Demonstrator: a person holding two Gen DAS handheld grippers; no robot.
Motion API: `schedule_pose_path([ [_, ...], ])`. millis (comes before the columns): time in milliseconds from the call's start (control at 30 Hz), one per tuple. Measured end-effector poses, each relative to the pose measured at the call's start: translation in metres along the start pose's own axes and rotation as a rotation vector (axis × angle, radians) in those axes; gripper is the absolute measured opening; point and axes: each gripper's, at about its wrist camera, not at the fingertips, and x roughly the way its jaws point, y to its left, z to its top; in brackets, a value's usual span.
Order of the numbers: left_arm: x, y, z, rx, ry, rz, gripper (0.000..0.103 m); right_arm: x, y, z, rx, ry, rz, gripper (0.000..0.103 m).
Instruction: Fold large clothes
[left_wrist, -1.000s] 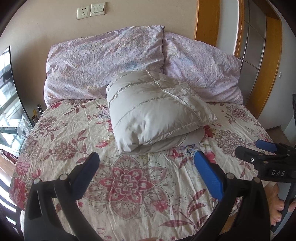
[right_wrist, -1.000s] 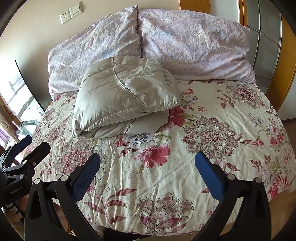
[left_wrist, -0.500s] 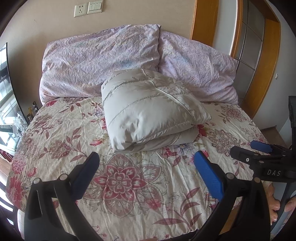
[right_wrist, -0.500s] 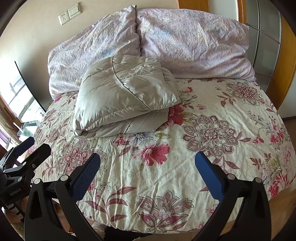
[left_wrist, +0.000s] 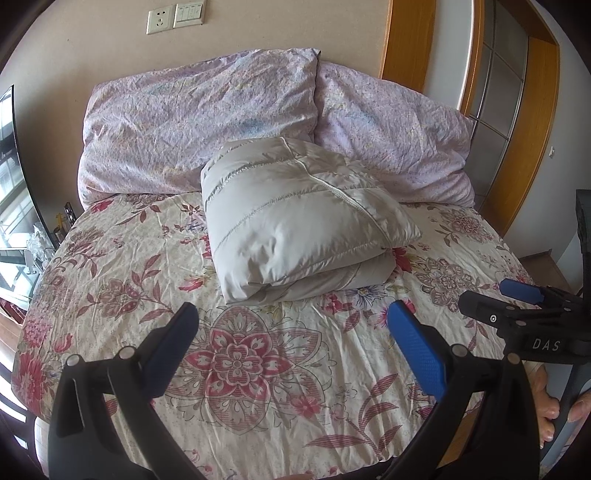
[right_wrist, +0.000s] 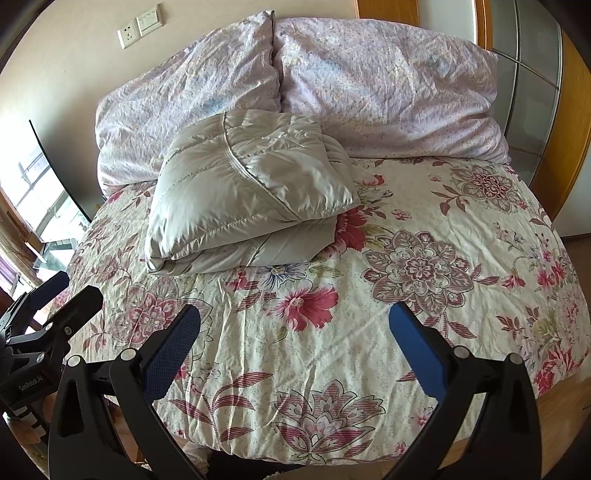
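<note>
A pale grey quilted down jacket (left_wrist: 295, 218) lies folded into a thick bundle on the floral bedspread (left_wrist: 122, 266), its back edge against the pillows. The right wrist view shows the same jacket (right_wrist: 243, 195) left of centre. My left gripper (left_wrist: 291, 325) hangs open over the near part of the bed, well short of the jacket, nothing between its blue pads. My right gripper (right_wrist: 295, 328) is likewise open and empty above the bed's front. Each gripper shows in the other's view: the right one (left_wrist: 517, 299) at the right edge, the left one (right_wrist: 55, 299) at the left edge.
Two lilac pillows (left_wrist: 199, 122) (right_wrist: 388, 85) lean on the wall behind the jacket. A wooden door frame and frosted sliding panels (left_wrist: 517, 110) stand right of the bed. A window and a dark screen edge (right_wrist: 48, 177) lie to the left. A hand (left_wrist: 554, 410) grips the right tool's handle.
Both grippers have drawn back and risen slightly from the bed, so the jacket sits a bit farther away. The jacket has not moved. Both stay open.
</note>
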Motion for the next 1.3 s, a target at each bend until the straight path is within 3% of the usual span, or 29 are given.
schedule_pose_path([
  [1300, 0.013, 0.0, -0.002, -0.006, 0.019, -0.018, 0.101, 0.006, -0.004, 0.0, 0.003, 0.008, -0.006, 0.102],
])
